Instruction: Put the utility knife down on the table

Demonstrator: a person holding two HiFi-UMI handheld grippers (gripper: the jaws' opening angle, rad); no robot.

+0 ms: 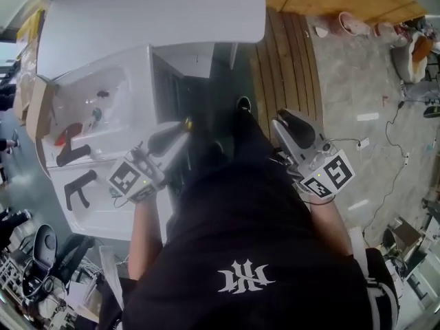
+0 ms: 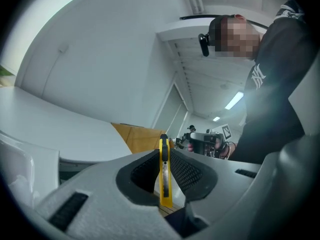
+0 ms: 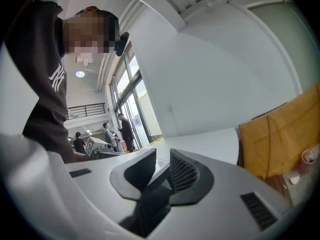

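— Where's the slim yellow utility knife (image 2: 164, 173)?
— Clamped edge-on in the left gripper (image 2: 164, 154), centre of its view. The head view shows only its tip.
— Right gripper (image 3: 161, 158)?
— Slightly apart, empty. White rounded tabletop (image 1: 137, 19) upper left; black shirt (image 1: 254, 239) hides everything below.

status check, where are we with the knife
Left gripper shut on yellow utility knife, held in the air. Right gripper jaws slightly apart, empty. White round table ahead, near part bare; nothing seen in the way.
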